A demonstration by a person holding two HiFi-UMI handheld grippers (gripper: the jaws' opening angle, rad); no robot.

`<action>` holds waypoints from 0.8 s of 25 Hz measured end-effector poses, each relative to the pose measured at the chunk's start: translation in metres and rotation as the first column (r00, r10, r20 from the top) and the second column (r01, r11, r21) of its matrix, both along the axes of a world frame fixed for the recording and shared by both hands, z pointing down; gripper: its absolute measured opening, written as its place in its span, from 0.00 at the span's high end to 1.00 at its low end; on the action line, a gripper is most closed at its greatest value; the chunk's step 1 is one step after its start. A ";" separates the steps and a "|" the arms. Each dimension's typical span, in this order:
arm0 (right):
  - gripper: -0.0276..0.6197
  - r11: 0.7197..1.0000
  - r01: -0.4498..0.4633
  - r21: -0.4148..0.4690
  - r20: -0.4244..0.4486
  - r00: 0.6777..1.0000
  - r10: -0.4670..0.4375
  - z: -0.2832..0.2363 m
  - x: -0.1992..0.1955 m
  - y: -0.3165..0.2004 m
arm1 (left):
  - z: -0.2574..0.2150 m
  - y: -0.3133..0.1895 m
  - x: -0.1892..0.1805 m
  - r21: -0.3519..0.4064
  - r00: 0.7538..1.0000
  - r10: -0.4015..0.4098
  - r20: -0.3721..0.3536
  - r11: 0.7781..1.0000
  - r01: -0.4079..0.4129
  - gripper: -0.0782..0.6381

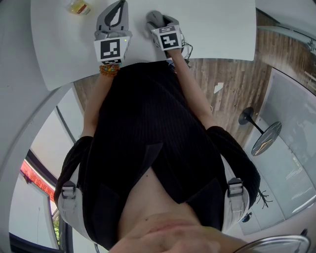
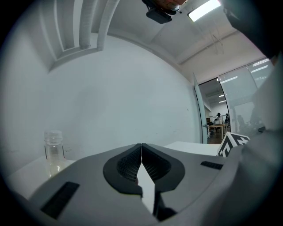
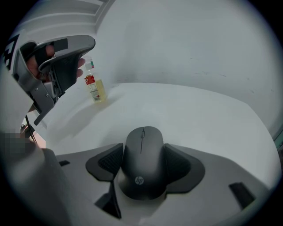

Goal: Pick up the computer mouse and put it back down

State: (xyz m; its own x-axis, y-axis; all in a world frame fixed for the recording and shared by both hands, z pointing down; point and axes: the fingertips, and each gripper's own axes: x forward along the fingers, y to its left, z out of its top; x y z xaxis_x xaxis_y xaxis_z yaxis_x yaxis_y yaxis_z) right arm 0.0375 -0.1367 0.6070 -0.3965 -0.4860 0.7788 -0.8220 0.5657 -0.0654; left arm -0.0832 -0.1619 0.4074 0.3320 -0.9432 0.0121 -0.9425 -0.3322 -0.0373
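A small bottle (image 1: 78, 6) stands at the far left of the worktop (image 1: 217, 29), well apart from the work. My left gripper (image 2: 141, 159) carries nothing, its jaws pressed together. To its right, my right gripper (image 1: 157, 20) has its jaws clamped on both flanks of the computer mouse (image 3: 142, 167), toward the worktop's near edge. I can't tell whether it's lifted. The grip looks centred, so I'd hold the mouse level, lower it straight and open only once its base sits flat.
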 end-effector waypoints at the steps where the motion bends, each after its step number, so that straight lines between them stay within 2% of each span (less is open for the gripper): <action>1: 0.52 1.000 0.000 0.000 0.001 1.000 0.000 0.000 0.000 0.000 | 0.000 0.000 0.001 0.000 1.000 0.001 0.000 1.000 -0.001 0.87; 20: 0.52 0.999 -0.035 0.031 0.011 0.999 0.034 0.007 0.006 -0.009 | 0.001 -0.004 0.001 0.003 1.000 0.001 0.006 1.000 -0.001 0.87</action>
State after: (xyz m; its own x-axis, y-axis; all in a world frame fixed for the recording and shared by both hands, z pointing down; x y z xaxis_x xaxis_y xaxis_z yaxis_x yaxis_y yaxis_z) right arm 0.0438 -0.1462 0.6136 -0.3868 -0.5238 0.7589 -0.8405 0.5389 -0.0565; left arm -0.0823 -0.1662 0.4081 0.3326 -0.9430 0.0115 -0.9420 -0.3328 -0.0435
